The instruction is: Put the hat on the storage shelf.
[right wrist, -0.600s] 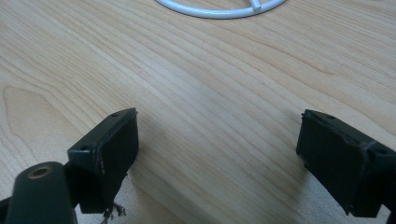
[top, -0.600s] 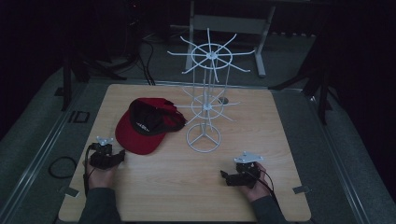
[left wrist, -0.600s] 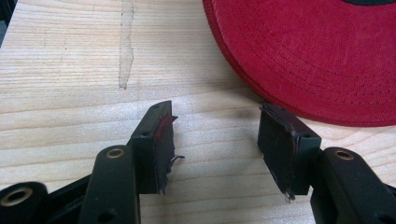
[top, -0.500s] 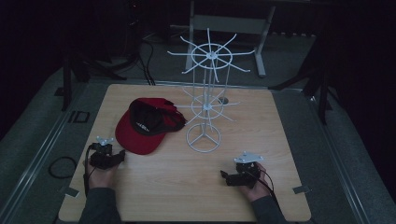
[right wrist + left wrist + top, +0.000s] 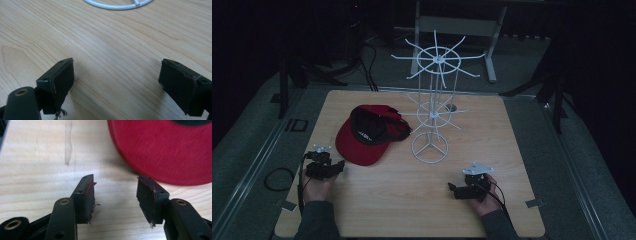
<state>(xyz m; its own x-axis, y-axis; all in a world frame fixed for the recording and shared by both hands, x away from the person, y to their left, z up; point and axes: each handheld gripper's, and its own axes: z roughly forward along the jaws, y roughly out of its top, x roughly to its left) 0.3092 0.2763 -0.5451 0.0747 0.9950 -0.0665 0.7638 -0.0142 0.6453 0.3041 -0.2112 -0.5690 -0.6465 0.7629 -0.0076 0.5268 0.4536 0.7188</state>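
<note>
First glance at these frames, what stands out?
The red cap lies upside down on the table's left half, its brim toward the open left gripper. Beside it, mid-table, stands a tall white wire rack with bare hooks. The right gripper, also open, rests near the front edge.

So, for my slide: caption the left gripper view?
Open left gripper poised just short of the red cap's brim on the table.

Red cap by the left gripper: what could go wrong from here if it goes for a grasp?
1. The left gripper is open just short of the brim of the red cap, which lies flat on the table; its fingers may push the cap away rather than get under the edge.
2. The white wire rack stands right beside the cap, so a lift could snag a prong and rock it.
</note>
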